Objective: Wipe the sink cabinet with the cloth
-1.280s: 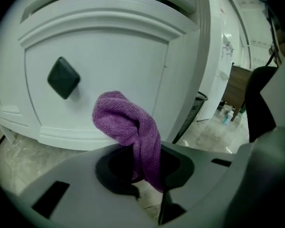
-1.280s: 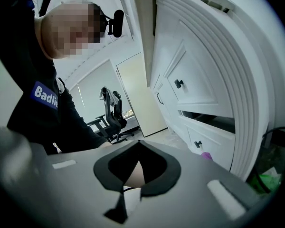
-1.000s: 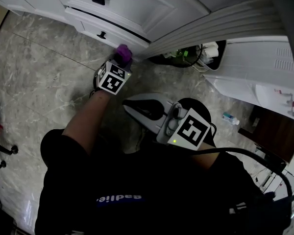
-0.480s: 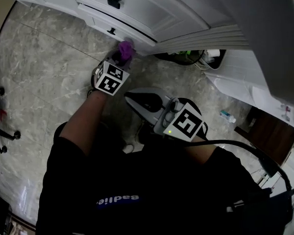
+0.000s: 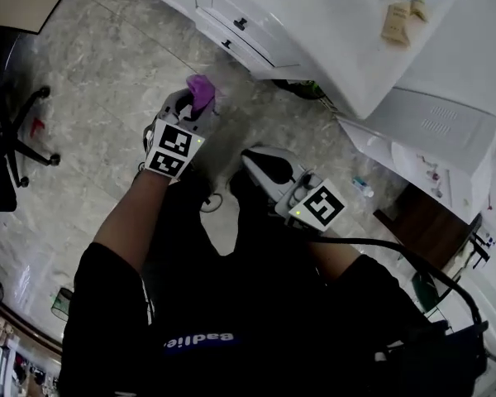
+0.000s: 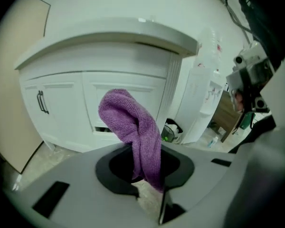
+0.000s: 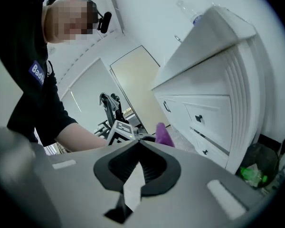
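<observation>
Now your left gripper (image 5: 188,108), clamped on the purple cloth (image 6: 134,129), is off the sink cabinet (image 5: 260,25) it touched before; your right gripper (image 5: 261,159) stays closed, empty.

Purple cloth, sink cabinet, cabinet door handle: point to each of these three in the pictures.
purple cloth (image 6: 133,122): left gripper view, on its bunched middle above the jaws.
sink cabinet (image 6: 61,122): left gripper view, on its white left door panel.
cabinet door handle (image 6: 42,101): left gripper view, on the dark bar's middle.

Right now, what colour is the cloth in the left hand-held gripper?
Purple. The cloth shows best in the left gripper view.
</observation>
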The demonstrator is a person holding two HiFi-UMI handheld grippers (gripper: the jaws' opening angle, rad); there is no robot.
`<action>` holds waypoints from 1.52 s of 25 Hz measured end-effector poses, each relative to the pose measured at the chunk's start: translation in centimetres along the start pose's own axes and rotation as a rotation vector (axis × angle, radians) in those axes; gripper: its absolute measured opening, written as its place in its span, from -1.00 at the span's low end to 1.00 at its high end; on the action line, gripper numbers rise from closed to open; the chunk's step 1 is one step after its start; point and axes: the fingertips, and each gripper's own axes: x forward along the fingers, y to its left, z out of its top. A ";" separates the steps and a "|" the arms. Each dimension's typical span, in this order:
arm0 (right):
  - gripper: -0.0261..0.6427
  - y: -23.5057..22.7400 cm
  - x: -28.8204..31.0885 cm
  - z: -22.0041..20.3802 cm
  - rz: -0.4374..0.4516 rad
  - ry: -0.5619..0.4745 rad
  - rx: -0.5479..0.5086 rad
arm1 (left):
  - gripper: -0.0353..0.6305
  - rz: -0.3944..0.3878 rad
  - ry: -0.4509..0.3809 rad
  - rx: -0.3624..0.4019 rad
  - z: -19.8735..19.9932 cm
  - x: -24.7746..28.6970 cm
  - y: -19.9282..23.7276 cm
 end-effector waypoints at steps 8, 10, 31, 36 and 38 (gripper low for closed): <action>-0.92 6.4 -6.3 6.2 -0.090 0.046 -0.052 | -0.64 0.048 -0.057 -0.124 10.1 -17.5 -3.8; -0.92 7.7 -7.8 9.0 -0.121 0.030 -0.089 | -0.64 0.029 -0.084 -0.120 12.7 -20.8 -5.4; -0.92 28.7 -25.3 14.6 0.193 -0.073 -0.338 | -0.64 0.126 -0.326 -0.072 25.7 -40.2 -29.7; -0.92 33.8 -28.2 16.4 0.241 -0.139 -0.409 | -0.64 0.111 -0.385 -0.037 27.4 -44.1 -33.3; -0.92 34.8 -29.0 17.2 0.222 -0.158 -0.448 | -0.64 0.079 -0.411 -0.024 27.6 -44.6 -34.6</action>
